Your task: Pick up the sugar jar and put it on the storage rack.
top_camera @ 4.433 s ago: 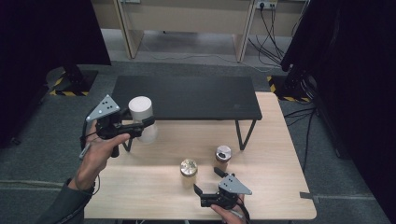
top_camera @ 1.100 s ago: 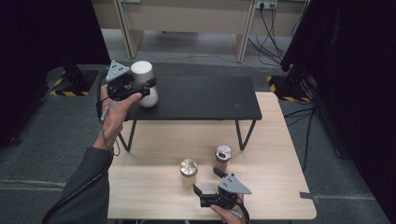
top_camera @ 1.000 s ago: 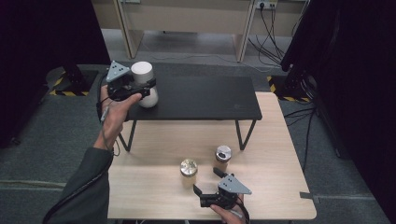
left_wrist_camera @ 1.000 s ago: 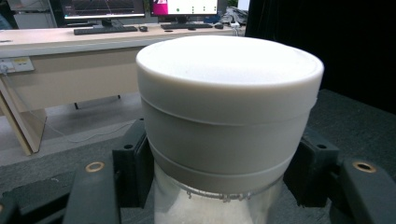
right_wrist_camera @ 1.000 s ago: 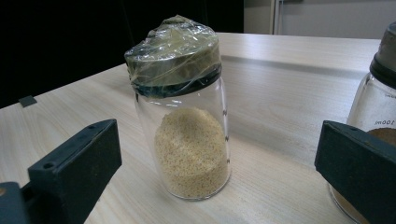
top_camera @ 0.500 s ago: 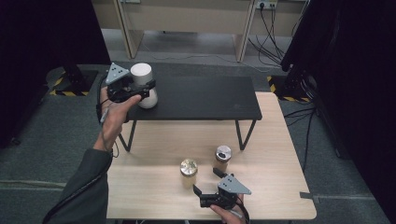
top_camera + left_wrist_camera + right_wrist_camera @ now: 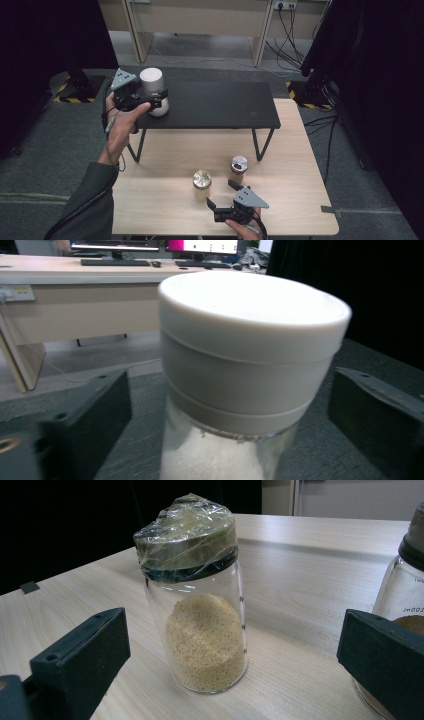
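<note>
Evidently the left gripper (image 7: 152,100), jaws just opening wide, is releasing the white-lidded glass jar (image 7: 153,91) upright onto the black raised shelf (image 7: 220,105), while the right gripper (image 7: 220,200) is waiting open before the foil-capped jar of yellow grains (image 7: 197,595).

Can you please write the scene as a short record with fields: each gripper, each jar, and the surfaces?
left gripper: open; its fingers have just been opening and stand apart from the jar between them
white-lidded jar: upright on the black shelf, white powder inside
black shelf: low stand on the far part of the wooden table
right gripper: open, holding nothing, pointing at the yellow-grain jar
yellow-grain jar: upright on the wooden table, lid wrapped in clear film
second jar: upright, to the right of the yellow-grain jar
</note>
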Demonstrator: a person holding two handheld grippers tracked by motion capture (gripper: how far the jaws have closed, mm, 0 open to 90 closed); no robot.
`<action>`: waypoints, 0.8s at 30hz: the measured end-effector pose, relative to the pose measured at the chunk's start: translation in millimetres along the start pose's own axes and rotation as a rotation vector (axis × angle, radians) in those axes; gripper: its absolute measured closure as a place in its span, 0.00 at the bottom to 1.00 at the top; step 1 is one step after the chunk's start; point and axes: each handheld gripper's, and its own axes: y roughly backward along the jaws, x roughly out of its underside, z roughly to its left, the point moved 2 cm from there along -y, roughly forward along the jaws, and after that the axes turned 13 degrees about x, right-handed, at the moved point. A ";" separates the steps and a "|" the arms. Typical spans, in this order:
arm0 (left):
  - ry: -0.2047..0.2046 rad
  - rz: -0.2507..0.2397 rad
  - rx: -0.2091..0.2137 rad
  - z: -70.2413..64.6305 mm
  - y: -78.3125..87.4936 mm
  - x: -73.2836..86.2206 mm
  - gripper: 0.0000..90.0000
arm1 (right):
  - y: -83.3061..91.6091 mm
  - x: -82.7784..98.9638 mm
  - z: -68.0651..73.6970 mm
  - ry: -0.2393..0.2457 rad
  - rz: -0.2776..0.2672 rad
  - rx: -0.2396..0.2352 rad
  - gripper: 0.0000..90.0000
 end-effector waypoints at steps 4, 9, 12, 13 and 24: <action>-0.001 -0.002 0.009 -1.3 3.2 0.7 0.03 | -0.1 0.1 -0.2 -0.001 0.001 0.000 0.01; -0.016 0.001 0.015 -5.4 7.1 2.2 0.02 | -0.3 0.2 -0.2 -0.001 0.001 0.001 0.01; -0.020 0.001 0.019 -8.7 9.0 3.3 0.02 | -0.4 0.3 -0.4 -0.002 0.002 0.001 0.01; -0.021 0.002 0.019 -9.6 9.5 3.8 0.02 | -0.3 0.3 -0.4 -0.002 0.001 0.001 0.01; -0.026 0.005 0.028 -16.6 18.4 10.0 0.02 | -0.2 0.1 -0.2 -0.002 0.001 0.001 0.01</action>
